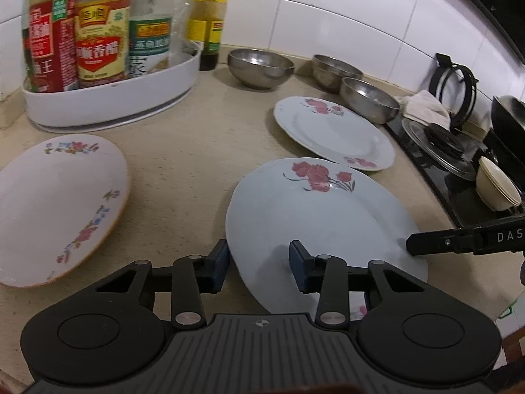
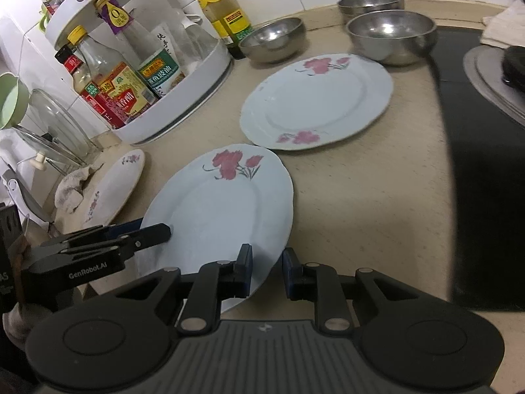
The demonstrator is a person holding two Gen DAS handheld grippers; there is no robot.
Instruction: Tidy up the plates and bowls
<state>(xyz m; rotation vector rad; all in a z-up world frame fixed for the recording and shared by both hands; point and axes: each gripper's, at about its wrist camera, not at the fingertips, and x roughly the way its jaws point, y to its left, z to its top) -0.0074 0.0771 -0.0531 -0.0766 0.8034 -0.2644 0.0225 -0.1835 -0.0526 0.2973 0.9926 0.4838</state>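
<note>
Pale blue plate [image 1: 321,223], red flowers on its rim; left gripper [image 1: 259,264] and right gripper [image 2: 267,271] both clamp its edge

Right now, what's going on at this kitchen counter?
A person holds the near pale-blue plate with red flowers from both sides: the left hand-held gripper has its left rim between its pads, and the right hand-held gripper is shut on its right rim. A matching plate and three steel bowls wait behind.
</note>
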